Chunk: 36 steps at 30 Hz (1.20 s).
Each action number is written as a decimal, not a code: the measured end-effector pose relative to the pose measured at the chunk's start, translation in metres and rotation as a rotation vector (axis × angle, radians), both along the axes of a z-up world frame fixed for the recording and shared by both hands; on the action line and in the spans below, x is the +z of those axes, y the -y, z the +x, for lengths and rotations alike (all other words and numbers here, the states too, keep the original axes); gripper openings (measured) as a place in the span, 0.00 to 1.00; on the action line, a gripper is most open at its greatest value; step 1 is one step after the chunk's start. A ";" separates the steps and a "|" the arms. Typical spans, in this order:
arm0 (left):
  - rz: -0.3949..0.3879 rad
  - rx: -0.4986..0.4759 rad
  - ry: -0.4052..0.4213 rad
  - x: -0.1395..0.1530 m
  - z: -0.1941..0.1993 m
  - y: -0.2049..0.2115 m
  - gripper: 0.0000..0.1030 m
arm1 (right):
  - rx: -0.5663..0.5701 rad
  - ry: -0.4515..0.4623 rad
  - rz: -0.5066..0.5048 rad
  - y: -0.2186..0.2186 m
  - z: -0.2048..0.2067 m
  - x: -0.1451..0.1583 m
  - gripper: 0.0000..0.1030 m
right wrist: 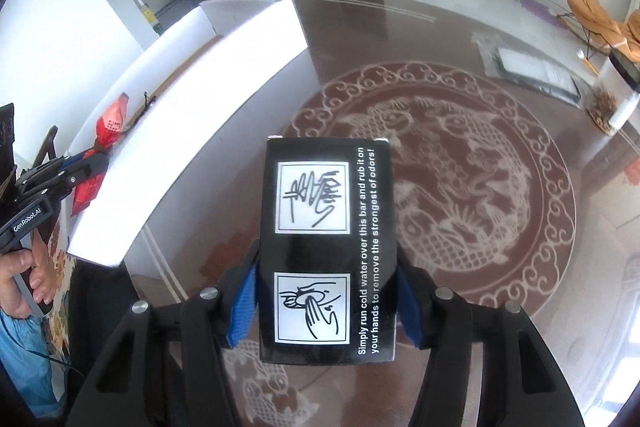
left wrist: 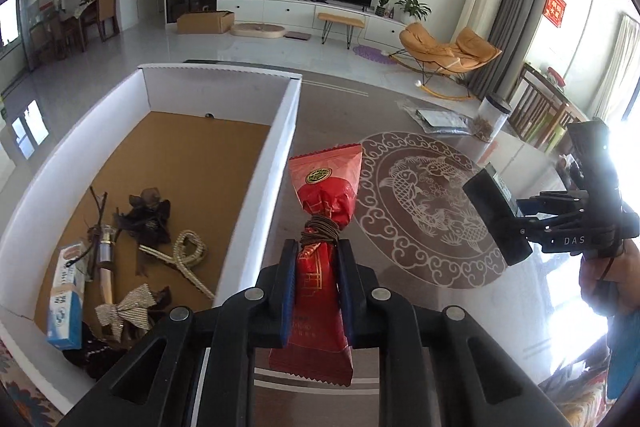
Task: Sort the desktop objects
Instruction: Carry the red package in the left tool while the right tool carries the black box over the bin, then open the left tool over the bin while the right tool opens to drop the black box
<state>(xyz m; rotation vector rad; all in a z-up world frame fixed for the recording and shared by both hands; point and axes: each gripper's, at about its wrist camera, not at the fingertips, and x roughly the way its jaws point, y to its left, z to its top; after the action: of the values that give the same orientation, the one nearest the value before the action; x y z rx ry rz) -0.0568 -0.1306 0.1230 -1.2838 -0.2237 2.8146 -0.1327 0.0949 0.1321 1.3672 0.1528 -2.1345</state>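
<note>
Left gripper (left wrist: 312, 287) clamped on a red foil packet (left wrist: 326, 195) bound with brown cord, raised just right of the white cardboard box (left wrist: 286, 131), and right gripper (right wrist: 326, 301) clamped on a black carton (right wrist: 326, 247) printed with white hand-washing diagrams, above the brown carp-patterned table (right wrist: 480, 167).

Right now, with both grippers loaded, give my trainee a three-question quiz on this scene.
1. True or false: the left gripper holds a red packet tied with brown cord.
2. What is between the right gripper jaws? A) a black printed box B) a clear jar C) a gold rope
3. Fill in: the striped bow lies inside the white ____.

Key: 1 true; 2 A; 3 box.
</note>
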 end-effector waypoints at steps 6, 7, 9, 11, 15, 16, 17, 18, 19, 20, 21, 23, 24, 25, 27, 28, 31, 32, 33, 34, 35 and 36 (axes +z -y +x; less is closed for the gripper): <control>-0.064 0.208 0.039 0.016 -0.002 0.098 0.18 | 0.163 -0.067 -0.110 0.125 -0.022 0.060 0.58; -0.070 0.244 0.058 0.010 -0.002 0.113 0.18 | 0.197 -0.074 -0.119 0.150 -0.023 0.065 0.58; -0.056 0.310 0.104 -0.004 -0.004 0.141 0.18 | 0.258 -0.087 -0.120 0.198 -0.025 0.067 0.58; -0.043 0.359 0.147 -0.020 -0.008 0.161 0.18 | 0.305 -0.097 -0.099 0.242 -0.027 0.059 0.58; -0.028 0.388 0.221 -0.050 -0.016 0.177 0.18 | 0.354 -0.165 0.054 0.309 -0.036 0.024 0.58; -0.024 0.387 0.232 -0.055 -0.018 0.177 0.18 | 0.355 -0.165 0.092 0.318 -0.041 0.012 0.58; -0.016 0.386 0.240 -0.061 -0.019 0.176 0.18 | 0.353 -0.164 0.124 0.324 -0.049 -0.001 0.58; -0.006 0.385 0.248 -0.066 -0.021 0.176 0.18 | 0.351 -0.161 0.148 0.329 -0.054 -0.012 0.58; 0.001 0.386 0.256 -0.070 -0.024 0.177 0.18 | 0.349 -0.153 0.165 0.333 -0.059 -0.022 0.58; 0.004 0.386 0.264 -0.075 -0.027 0.177 0.18 | 0.344 -0.142 0.176 0.335 -0.065 -0.032 0.58; 0.004 0.387 0.272 -0.078 -0.029 0.177 0.18 | 0.339 -0.126 0.179 0.336 -0.068 -0.040 0.58; -0.006 0.394 0.301 -0.084 -0.033 0.177 0.21 | 0.331 -0.079 0.192 0.335 -0.077 -0.059 0.59; -0.008 0.398 0.320 -0.087 -0.034 0.177 0.28 | 0.328 -0.068 0.208 0.334 -0.081 -0.066 0.63; -0.005 0.400 0.337 -0.090 -0.035 0.176 0.36 | 0.327 -0.071 0.217 0.332 -0.083 -0.069 0.69; -0.019 0.407 0.333 -0.088 -0.032 0.173 0.70 | 0.337 -0.091 0.202 0.326 -0.082 -0.064 0.90; -0.044 0.420 0.303 -0.082 -0.029 0.171 0.72 | 0.339 -0.104 0.193 0.323 -0.082 -0.059 0.90; -0.075 0.486 0.221 -0.065 -0.018 0.169 0.72 | 0.336 -0.123 0.174 0.313 -0.085 -0.036 0.91; -0.069 0.513 0.187 -0.058 -0.013 0.168 0.73 | 0.331 -0.126 0.170 0.309 -0.086 -0.027 0.93; -0.062 0.543 0.156 -0.052 -0.008 0.167 0.77 | 0.327 -0.121 0.167 0.305 -0.088 -0.017 0.98; -0.054 0.568 0.130 -0.045 -0.003 0.167 0.80 | 0.320 -0.113 0.161 0.301 -0.090 -0.008 1.00; -0.045 0.585 0.116 -0.040 0.000 0.166 0.87 | 0.311 -0.104 0.146 0.295 -0.092 0.001 1.00; -0.039 0.597 0.108 -0.036 0.003 0.164 0.92 | 0.304 -0.092 0.127 0.291 -0.093 0.010 1.00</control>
<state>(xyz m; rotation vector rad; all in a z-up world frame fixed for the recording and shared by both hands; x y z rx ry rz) -0.0536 -0.2947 0.0869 -1.6034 -0.6612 3.2297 -0.2260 -0.1961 0.1421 1.2266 0.5071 -1.9577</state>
